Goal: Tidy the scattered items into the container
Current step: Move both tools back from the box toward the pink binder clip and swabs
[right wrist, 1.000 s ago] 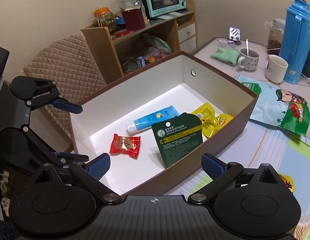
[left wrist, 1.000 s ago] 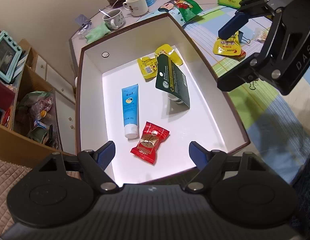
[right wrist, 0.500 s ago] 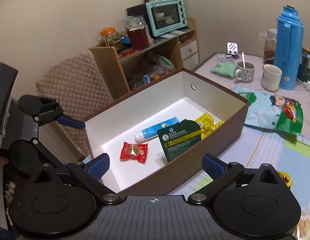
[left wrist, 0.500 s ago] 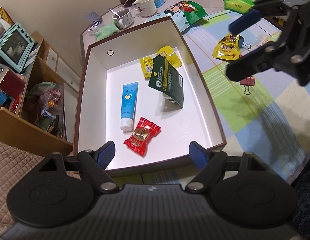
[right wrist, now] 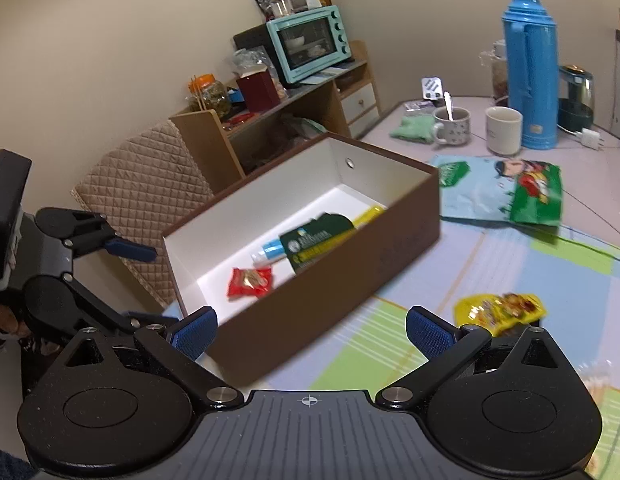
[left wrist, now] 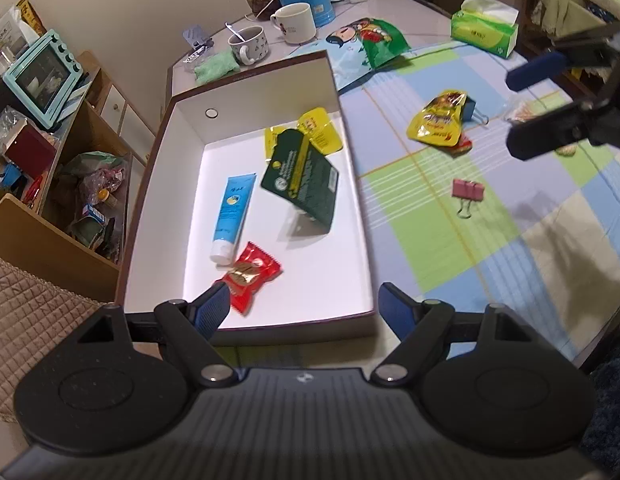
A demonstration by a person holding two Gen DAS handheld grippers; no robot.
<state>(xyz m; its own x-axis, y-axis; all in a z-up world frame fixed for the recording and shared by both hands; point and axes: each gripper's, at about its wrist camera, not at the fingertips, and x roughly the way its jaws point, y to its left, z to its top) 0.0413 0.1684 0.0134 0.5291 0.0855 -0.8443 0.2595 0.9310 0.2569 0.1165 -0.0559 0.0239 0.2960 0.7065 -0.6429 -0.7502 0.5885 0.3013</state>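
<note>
Left gripper [left wrist: 304,304] fingers spread wide, holding nothing, hanging over the near end of the box [left wrist: 351,208]. Right gripper [right wrist: 311,330] likewise spread and empty, above the checked tablecloth [right wrist: 489,264] just beside the box's long outer wall. Inside the brown, white-lined box: red candy wrapper [left wrist: 252,274] at the near end, touching the cap of the blue tube [left wrist: 233,212]; dark green card pack [left wrist: 302,176] tilted, leaning over yellow sachets [left wrist: 319,130] at the far end. Still out on the cloth: yellow snack pouch [left wrist: 439,124] with a blue binder clip [left wrist: 471,108] behind it, pink binder clip [left wrist: 467,192] nearer, well apart from the box. Green cartoon bag [left wrist: 365,42] beyond the box's far corner
</note>
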